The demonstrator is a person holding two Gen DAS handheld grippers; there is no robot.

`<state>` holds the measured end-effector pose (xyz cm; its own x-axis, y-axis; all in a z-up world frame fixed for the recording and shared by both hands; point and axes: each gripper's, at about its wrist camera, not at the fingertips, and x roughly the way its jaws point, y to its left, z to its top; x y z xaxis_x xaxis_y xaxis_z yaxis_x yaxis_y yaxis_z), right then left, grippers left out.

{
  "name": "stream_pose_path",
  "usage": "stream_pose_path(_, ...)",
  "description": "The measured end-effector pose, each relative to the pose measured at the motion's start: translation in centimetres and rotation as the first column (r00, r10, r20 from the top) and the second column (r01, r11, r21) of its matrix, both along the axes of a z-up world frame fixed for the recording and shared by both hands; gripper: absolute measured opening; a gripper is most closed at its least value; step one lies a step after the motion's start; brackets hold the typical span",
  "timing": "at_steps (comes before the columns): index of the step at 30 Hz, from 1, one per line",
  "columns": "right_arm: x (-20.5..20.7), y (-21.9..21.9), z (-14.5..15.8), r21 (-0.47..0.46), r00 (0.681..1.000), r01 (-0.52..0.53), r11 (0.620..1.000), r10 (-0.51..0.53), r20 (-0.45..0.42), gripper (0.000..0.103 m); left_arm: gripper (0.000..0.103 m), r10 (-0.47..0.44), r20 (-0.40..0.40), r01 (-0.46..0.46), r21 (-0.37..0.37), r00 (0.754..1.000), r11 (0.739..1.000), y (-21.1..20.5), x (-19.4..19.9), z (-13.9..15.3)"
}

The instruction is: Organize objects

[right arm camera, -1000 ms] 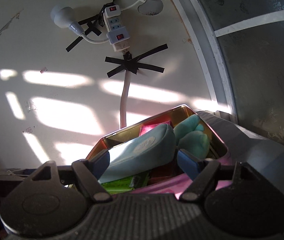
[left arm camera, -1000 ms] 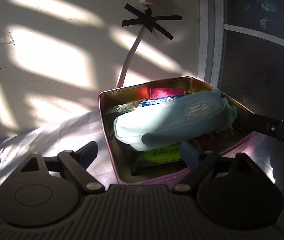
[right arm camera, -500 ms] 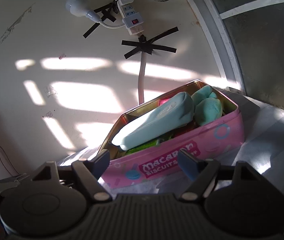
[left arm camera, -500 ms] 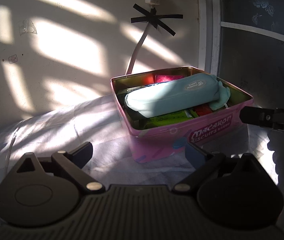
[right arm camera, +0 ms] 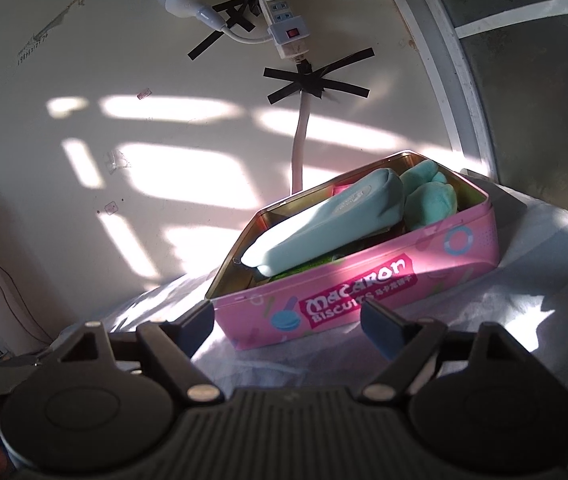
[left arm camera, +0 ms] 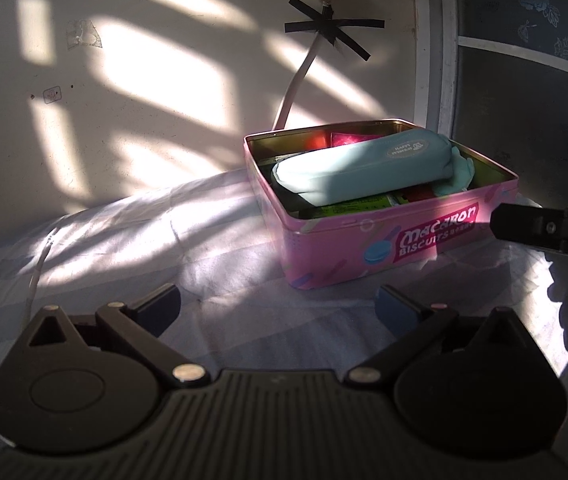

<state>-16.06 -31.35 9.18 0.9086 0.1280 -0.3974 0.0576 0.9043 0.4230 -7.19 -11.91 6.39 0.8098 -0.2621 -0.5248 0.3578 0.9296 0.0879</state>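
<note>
Nearest the lens, the left gripper [left arm camera: 278,308] is held with its jaws spread wide and nothing between them, above a rumpled pale sheet [left arm camera: 132,240]. The right gripper [right arm camera: 285,322] is likewise spread and empty, its tips just short of the near wall of a pink biscuit tin [right arm camera: 363,292], though whether the left tip touches the tin corner cannot be told.

Beyond them the tin [left arm camera: 383,240] is seen open on the sheet, packed — a pale blue pencil case [left arm camera: 363,168] lies diagonally across the top, over a green packet [left arm camera: 355,206] and red items, with a blue-green soft thing [right arm camera: 427,200] at the right end. The case stands proud of the rim; a careless brush from a jaw is judged likely to tip it out, and a lid, if one is to be fitted, may not seat over it. The soft sheet is judged an unsteady base, so a push on the near wall could slide or tilt the tin.

Open room is found to the left of the tin, across the sheet. On the right it is cramped by a white frame [left arm camera: 443,60] and a dark panel. At the far side a sunlit wall [left arm camera: 144,80] stands close behind, with a taped white cable [right arm camera: 299,140] dropping just behind the far rim — a snag risk if the tin is pushed back.
</note>
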Motion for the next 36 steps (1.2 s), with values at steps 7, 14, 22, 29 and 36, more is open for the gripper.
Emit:
stream_pose_path(7, 0.1, 0.0, -0.2, 0.003, 1.000, -0.009, 1.000, 0.009, -0.006, 0.084, 0.103, 0.052, 0.019, -0.051, -0.019, 0.998, 0.998, 0.8, 0.1, 0.0)
stream_pose_path(14, 0.2, 0.3, -0.1, 0.015, 1.000, -0.014, 1.000, 0.014, -0.008, 0.084, 0.103, 0.113, 0.092, -0.111, -0.028, 0.989, 0.993, 1.5, -0.2, 0.3)
stream_pose_path(22, 0.7, 0.4, -0.7, 0.032, 0.999, -0.016, 0.999, 0.017, -0.030, 0.085, 0.103, 0.108, 0.073, -0.108, -0.012, 0.991, 0.994, 1.4, 0.0, 0.0)
stream_pose_path(29, 1.1, 0.1, -1.3, 0.051, 0.999, -0.010, 0.999, 0.013, -0.049, 0.085, 0.103, 0.107, 0.078, -0.111, 0.039, 0.991, 0.993, 0.8, 0.1, -0.5)
stream_pose_path(36, 1.5, -0.3, -1.9, 0.062, 0.998, -0.008, 0.998, 0.012, -0.062, 0.085, 0.103, 0.109, 0.064, -0.113, 0.064, 0.992, 0.992, 0.4, 0.4, -1.1)
